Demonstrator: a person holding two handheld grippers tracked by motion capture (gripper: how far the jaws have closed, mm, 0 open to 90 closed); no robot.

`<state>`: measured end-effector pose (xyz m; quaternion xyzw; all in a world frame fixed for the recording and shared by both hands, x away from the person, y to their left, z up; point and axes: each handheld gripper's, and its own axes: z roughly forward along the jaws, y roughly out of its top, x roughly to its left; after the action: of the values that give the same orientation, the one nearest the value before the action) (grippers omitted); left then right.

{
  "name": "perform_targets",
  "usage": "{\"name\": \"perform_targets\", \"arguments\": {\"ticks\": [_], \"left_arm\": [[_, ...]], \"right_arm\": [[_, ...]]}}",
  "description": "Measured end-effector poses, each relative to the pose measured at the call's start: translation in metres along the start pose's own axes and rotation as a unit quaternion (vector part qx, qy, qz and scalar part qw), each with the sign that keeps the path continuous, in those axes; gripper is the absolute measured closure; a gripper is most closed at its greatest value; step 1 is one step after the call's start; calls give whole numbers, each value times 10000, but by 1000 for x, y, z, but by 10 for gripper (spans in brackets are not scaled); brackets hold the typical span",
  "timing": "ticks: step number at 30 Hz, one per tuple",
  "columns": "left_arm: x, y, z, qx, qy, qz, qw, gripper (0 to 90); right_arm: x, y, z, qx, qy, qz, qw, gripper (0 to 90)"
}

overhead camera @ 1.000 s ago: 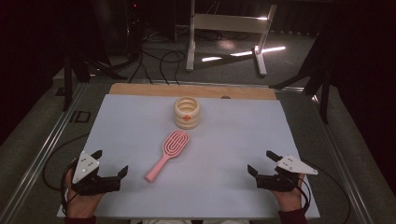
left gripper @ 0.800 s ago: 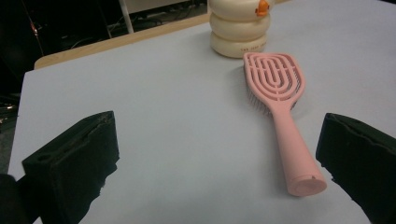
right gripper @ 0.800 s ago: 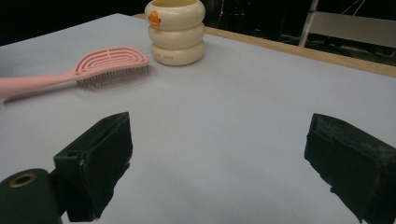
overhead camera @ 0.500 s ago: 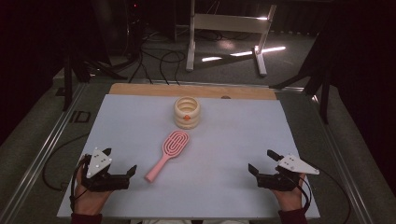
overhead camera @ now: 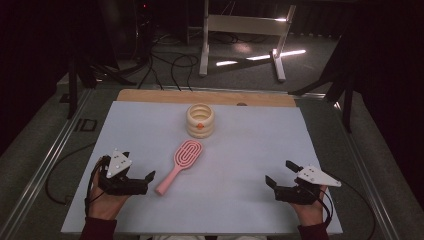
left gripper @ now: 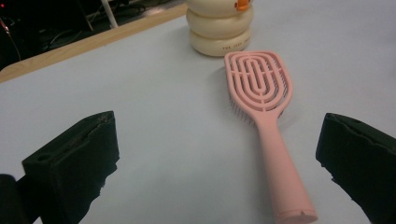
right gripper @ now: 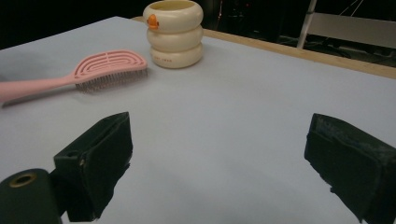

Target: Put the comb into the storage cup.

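On the pale mat (overhead camera: 240, 150) lies a pink slotted brush (overhead camera: 179, 160); ribbed cream cup (overhead camera: 200, 120) behind; left gripper (overhead camera: 142, 179) and right gripper (overhead camera: 280, 174) both gape.

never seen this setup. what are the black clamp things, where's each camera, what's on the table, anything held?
No robot here: a person holds a two-jaw gripper in each hand, the left gripper and the right gripper. The high view comes from a fixed camera above the table. The other two cameras ride on the grippers; the black blocks at the bottom of those views are the jaws. On the pale mat lie a pink hairbrush and, beyond it, a cream ringed cup with an orange mark. Both grippers are open and hold nothing; the left one points at the brush handle.
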<state>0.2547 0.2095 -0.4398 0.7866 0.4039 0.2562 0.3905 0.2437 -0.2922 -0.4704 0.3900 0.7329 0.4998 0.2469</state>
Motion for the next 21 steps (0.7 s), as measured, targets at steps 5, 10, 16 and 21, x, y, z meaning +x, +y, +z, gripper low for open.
{"name": "perform_targets", "arguments": {"ticks": [5,10,16,21], "left_arm": [[0,3,5,76,-18,-2,10000,2],[-2,6,13,217,-33,31,9998,2],[-3,7,21,322,-76,39,9994,2],[-4,7,27,396,-113,29,9991,2]], "right_arm": [[0,0,0,9,13,7,10000,77],[1,0,1,16,23,7,10000,77],[1,0,1,24,26,12,10000,77],[1,0,1,45,29,-5,10000,77]]}}
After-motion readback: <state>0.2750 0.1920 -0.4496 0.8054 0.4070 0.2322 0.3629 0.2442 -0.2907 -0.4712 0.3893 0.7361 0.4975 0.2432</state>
